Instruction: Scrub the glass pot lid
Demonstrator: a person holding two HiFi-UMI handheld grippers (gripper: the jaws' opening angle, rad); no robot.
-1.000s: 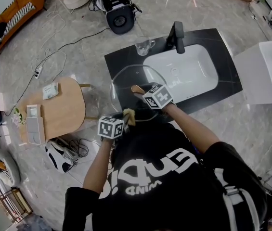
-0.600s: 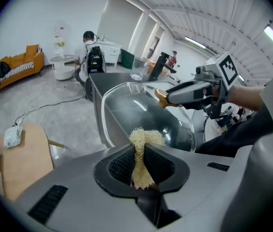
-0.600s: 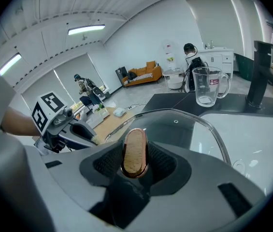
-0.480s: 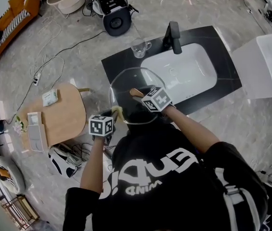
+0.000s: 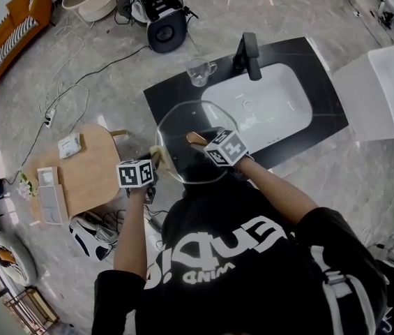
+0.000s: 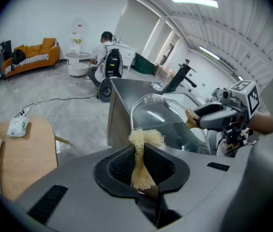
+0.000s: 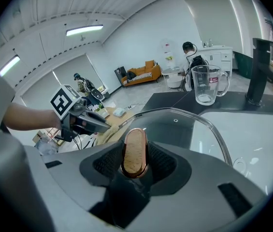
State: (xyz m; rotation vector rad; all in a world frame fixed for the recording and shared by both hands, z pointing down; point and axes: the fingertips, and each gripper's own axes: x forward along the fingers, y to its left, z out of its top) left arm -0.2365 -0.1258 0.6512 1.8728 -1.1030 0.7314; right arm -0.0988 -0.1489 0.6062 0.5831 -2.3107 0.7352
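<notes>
Glass pot lid (image 5: 193, 125) held tilted over the black tabletop (image 5: 165, 93) beside the sink (image 5: 273, 103), wooden knob (image 7: 134, 146) clamped between the right tongs (image 7: 134, 164), pale scrubber (image 6: 146, 139) pinched in the left tongs (image 6: 143, 170) just beside its rim.

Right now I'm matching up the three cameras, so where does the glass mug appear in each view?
Head view: glass mug upper middle, on the black counter, left of the faucet.
Left gripper view: glass mug right of centre, upper half, just left of the faucet.
Right gripper view: glass mug right of centre, upper half, left of the faucet.
Shared landmark: the black faucet beside it.
</notes>
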